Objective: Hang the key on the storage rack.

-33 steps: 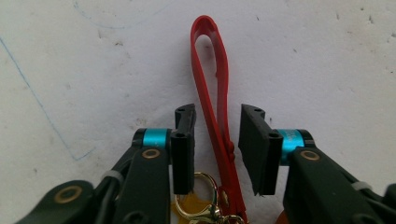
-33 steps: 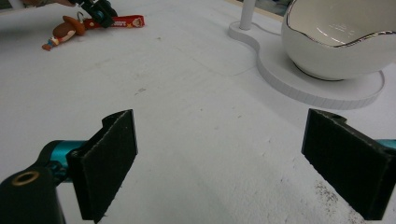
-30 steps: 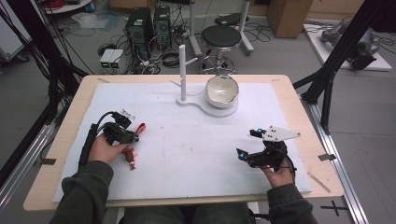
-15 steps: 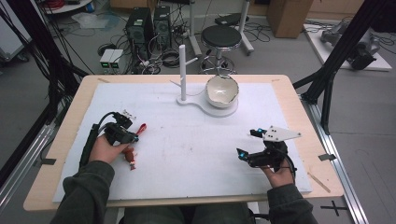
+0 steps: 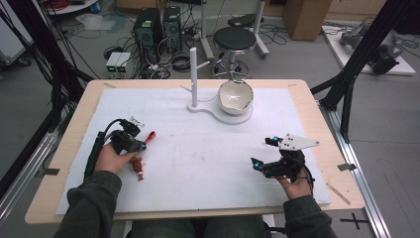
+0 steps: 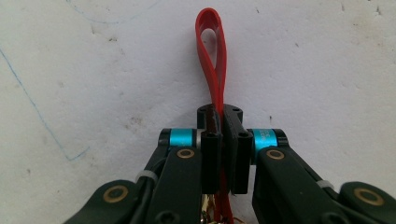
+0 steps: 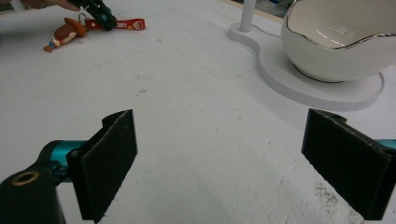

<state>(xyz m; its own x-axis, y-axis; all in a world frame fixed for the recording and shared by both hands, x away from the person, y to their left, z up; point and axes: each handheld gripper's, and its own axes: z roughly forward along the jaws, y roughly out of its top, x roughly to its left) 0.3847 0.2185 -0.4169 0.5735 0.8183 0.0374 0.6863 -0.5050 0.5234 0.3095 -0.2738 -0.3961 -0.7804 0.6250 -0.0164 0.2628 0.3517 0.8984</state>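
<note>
A keychain lies at the left of the white mat: a red strap (image 5: pixel 149 135) (image 6: pixel 212 56) with a small brown figure (image 5: pixel 138 167) (image 7: pixel 65 32) on its ring. My left gripper (image 5: pixel 143 146) (image 6: pixel 221 123) is shut on the strap near the ring. Its jaws have just been closing with the strap between them, and the strap's loop sticks out past the tips. My right gripper (image 5: pixel 263 151) (image 7: pixel 224 163) rests open at the right of the mat with nothing between its pads.
A white bowl with a silver rim (image 5: pixel 235 94) (image 7: pixel 341 37) sits on a white stand base (image 5: pixel 218 113) at the back middle. An upright post with a side peg (image 5: pixel 193 74) rises from the same base. A person's hands hold both grippers.
</note>
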